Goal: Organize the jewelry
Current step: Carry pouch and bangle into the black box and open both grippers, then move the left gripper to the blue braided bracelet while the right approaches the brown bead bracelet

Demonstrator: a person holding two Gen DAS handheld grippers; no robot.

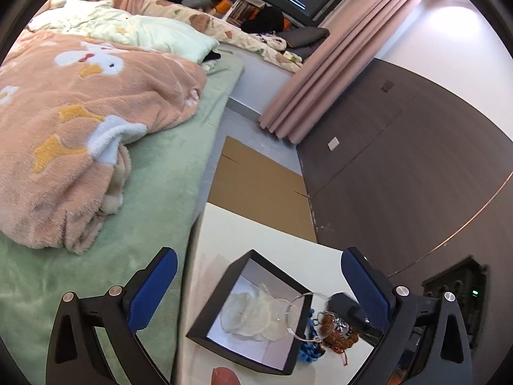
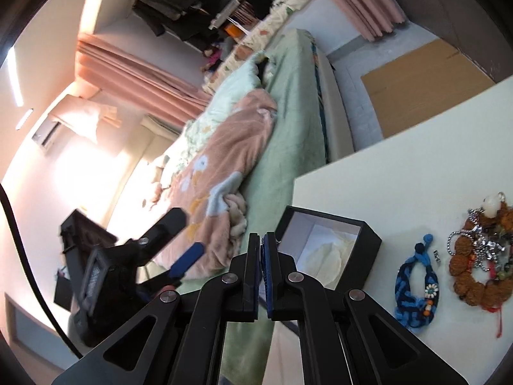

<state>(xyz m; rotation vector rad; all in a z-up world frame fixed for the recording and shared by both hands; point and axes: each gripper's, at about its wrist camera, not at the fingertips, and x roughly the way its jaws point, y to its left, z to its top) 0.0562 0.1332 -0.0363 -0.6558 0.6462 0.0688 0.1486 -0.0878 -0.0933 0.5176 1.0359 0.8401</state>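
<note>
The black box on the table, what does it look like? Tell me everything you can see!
The black box is square and open on top, with no lid on it. Its walls look stiff and matte black, and the inside is white. Pale, thin round pads lie in the bottom. It sits near the edge of the cream table, next to the bed. A thin clear ring hangs over its rim on the side where the blue bracelet lies.

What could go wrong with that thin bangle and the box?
The silver bangle sits across the black box's rim and might slip onto the table instead of inside. The box stands close to the table edge by the bed, so a nudge from the left gripper could push it off.
</note>
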